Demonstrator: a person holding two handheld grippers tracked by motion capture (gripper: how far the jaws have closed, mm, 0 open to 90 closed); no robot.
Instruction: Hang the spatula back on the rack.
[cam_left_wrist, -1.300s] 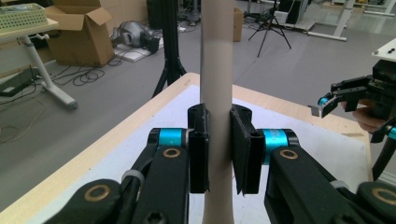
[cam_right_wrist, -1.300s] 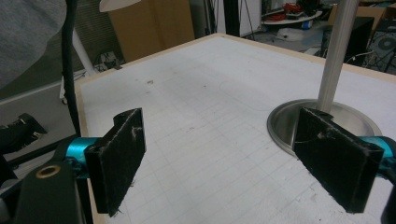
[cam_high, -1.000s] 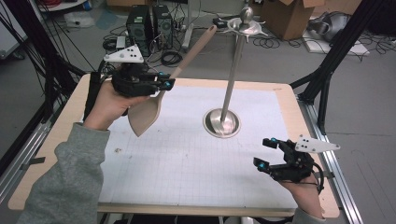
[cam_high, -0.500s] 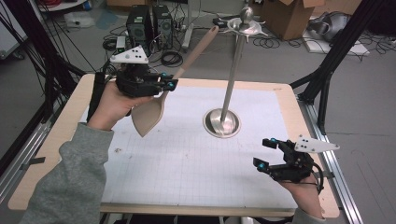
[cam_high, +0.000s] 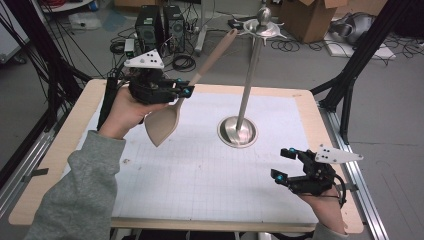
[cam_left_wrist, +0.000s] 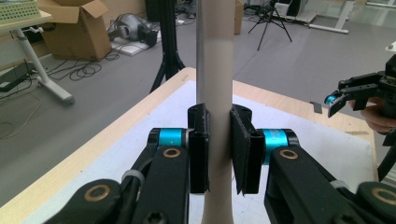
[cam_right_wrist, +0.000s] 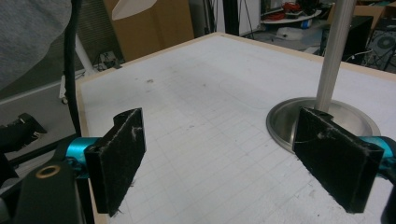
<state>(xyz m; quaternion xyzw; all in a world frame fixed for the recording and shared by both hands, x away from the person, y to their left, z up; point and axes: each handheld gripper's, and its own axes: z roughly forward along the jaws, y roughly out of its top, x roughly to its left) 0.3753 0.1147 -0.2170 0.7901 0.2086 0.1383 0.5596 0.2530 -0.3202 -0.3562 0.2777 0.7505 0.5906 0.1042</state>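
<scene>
Left gripper (cam_high: 186, 90) raised over the table's far-left part, its 2 jaws clamped on the neck of a wooden spatula (cam_high: 162, 125); blade hangs down-left above the white gridded mat (cam_high: 200, 170), handle slanting up toward the top of the metal stand (cam_high: 238, 131). Right gripper (cam_high: 282, 165) near the front-right corner of the table (cam_high: 60, 150), jaws spread wide, nothing between them, stand base just beyond.

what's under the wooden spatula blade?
Bare white grid mat lies below the pale wooden spatula, held in the air by the left tongs. The mat patch behind the blade is hidden.
</scene>
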